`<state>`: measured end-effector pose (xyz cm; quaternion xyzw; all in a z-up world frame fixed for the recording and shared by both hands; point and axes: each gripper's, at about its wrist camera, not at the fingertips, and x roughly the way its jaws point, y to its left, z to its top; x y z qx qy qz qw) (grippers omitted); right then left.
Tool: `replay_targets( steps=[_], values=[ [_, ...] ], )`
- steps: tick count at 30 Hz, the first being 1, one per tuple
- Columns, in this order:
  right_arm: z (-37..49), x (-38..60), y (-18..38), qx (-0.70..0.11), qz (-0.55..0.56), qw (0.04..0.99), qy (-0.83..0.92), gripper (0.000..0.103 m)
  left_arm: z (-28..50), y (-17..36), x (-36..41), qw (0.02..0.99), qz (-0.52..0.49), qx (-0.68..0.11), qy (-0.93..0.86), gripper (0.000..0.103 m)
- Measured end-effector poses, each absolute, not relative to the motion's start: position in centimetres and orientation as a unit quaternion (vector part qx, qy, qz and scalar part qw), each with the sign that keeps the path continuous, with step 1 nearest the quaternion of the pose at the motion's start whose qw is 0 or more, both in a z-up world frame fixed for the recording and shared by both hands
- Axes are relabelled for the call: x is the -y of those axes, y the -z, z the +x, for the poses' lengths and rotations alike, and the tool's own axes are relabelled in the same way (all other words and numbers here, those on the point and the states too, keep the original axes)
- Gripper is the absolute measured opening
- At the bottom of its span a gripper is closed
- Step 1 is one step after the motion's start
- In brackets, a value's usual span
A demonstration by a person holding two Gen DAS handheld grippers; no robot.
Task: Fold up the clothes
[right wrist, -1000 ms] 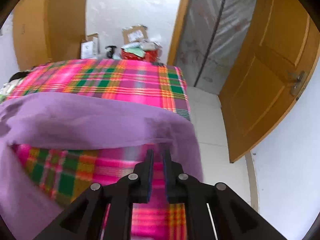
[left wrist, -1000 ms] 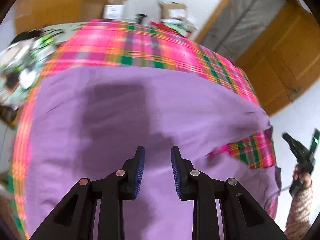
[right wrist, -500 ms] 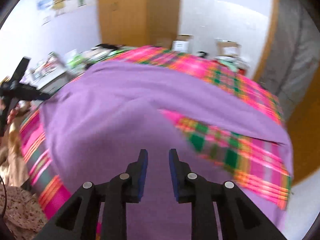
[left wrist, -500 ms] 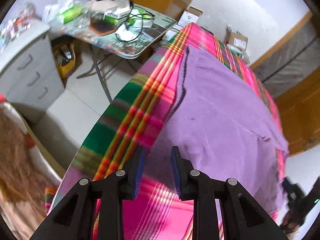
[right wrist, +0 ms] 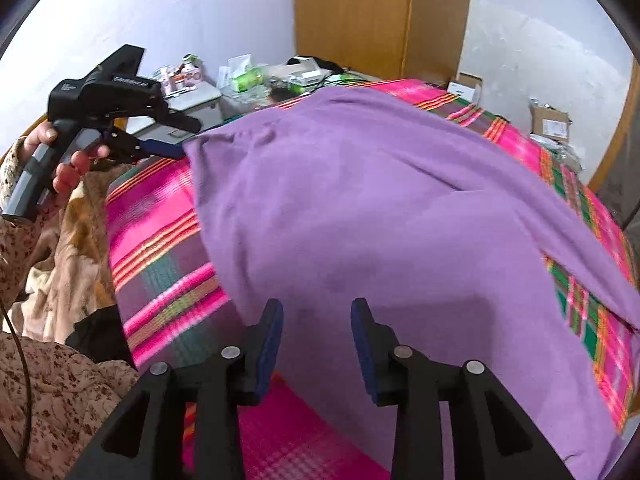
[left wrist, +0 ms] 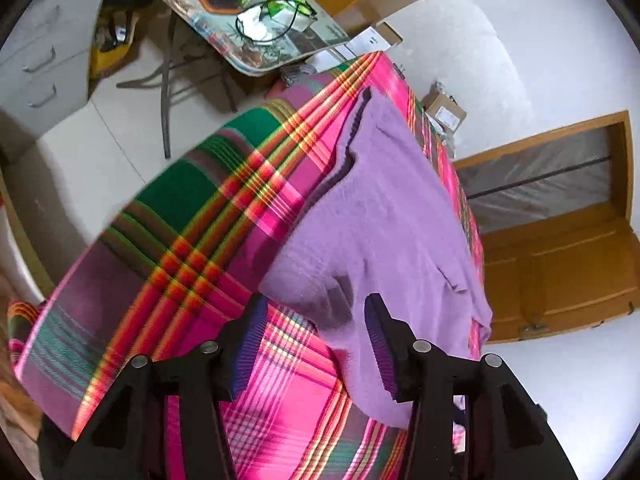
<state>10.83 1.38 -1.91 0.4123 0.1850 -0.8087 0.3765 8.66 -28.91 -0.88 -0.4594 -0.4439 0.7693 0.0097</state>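
I read the purple garment (right wrist: pixel 380 208) as the landmark: it lies spread flat on the pink plaid cloth (left wrist: pixel 208 256) that covers the bed.

Left gripper (left wrist: pixel 312 332): I see its jaws spread wide and holding nothing. It sits over the near corner of the garment, with the corner's edge between the two fingers; I cannot tell whether the pads touch the fabric. In the right wrist view the same left gripper (right wrist: pixel 176 152) is held in the person's hand (right wrist: pixel 60 160), and its blue tips meet the garment's left corner.

Right gripper (right wrist: pixel 316 340): I see its jaws spread as well, empty, positioned over the garment's near hem. Contact with the cloth cannot be confirmed.

Beyond the garment's far side stands a cluttered table (left wrist: pixel 256 20) and a wooden wardrobe (right wrist: pixel 376 16). To the garment's right, in the left wrist view, is a wooden door (left wrist: pixel 560 272).
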Motion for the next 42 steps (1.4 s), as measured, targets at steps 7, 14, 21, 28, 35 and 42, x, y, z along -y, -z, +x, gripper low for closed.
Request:
replay_targets(
  steps=[7,14,21,28,35,42],
  values=[
    [12.0,1.2,3.6,-0.223,0.405,0.376,0.803,0.044,7.1,1.0,28.9,-0.007,-0.454,0.463,-0.761,0.052],
    [11.7,1.6,4.1,-0.199,0.411,0.368,0.810,0.003,6.8,0.8,29.6,-0.018,-0.427,0.472,-0.771,0.019],
    [13.2,1.6,2.3,-0.177,0.399,0.385,0.813,0.002,8.0,-0.4,30.9,-0.017,-0.385,0.466,-0.797,0.011],
    [15.0,2.5,0.7,-0.168,0.388,0.426,0.800,0.002,10.0,-0.4,32.0,-0.025,-0.373,0.470,-0.799,0.011],
    [13.7,1.6,2.2,-0.142,0.427,0.412,0.792,0.003,10.1,1.4,32.0,-0.038,-0.395,0.467,-0.790,0.011],
    [12.7,-3.0,1.0,-0.073,0.424,0.371,0.823,0.010,10.1,1.3,31.9,-0.048,-0.402,0.451,-0.795,0.012]
  ],
)
